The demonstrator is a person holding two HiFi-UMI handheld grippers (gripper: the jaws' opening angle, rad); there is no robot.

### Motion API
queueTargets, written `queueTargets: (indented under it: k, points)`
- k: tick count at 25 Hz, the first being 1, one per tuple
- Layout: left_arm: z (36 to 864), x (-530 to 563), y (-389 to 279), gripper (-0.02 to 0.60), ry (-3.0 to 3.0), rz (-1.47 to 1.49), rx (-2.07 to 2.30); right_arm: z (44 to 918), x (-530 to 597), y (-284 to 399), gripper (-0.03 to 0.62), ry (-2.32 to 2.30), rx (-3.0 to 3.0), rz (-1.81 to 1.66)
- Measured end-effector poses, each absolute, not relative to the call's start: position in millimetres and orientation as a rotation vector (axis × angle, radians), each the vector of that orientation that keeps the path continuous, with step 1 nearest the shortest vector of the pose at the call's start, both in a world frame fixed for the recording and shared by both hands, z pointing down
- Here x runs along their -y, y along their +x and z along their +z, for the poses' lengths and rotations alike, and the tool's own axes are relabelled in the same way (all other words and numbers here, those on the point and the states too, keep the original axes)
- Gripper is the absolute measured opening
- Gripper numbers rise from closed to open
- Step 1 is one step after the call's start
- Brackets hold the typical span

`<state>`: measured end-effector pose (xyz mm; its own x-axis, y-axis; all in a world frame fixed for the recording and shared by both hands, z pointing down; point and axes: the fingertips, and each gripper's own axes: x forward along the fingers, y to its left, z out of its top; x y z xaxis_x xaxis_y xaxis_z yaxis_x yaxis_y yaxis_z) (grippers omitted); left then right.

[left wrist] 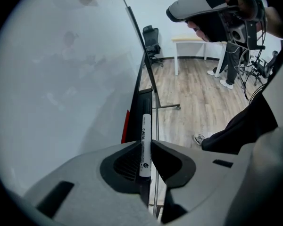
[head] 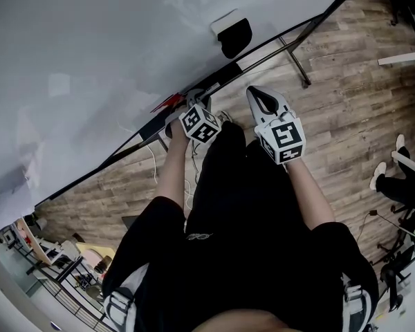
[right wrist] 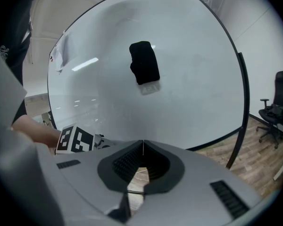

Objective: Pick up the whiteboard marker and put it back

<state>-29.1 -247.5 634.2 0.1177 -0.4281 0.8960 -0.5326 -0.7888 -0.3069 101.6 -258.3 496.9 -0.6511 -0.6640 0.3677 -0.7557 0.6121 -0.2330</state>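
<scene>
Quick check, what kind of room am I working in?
Probably an office or meeting room: a large whiteboard, a black office chair and a white desk on wood-look flooring.

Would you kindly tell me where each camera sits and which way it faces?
Head view: on the head, steeply down at whiteboard and floor; forearms, left tool, right tool show.
Left gripper view: on left tool, along the board's edge; grips whiteboard marker.
Right gripper view: on right tool, facing whiteboard; jaws together; left forearm shows.
Shared: eraser, in head and right gripper views.
</scene>
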Motion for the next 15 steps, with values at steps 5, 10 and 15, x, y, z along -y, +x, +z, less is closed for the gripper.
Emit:
queueTargets:
  k: [5, 10, 15]
  points:
    - [634.9, 246.6, -28.5, 0.069, 2.277, 1.789, 0.980, 497.7, 254.3, 101.5, 0.003, 1.159, 2.593, 0.545]
    - [634.8, 247.9, -28.8, 0.071, 2.263, 1.786, 1.014, 497.8, 253.1, 102.2, 0.003, 1.151, 2.591, 0.540]
    - [629.2, 248.3, -29.6, 0.109, 2.242, 1.755, 1.063, 493.4, 253.3, 104.0, 0.003, 1.138, 2.602, 0.527]
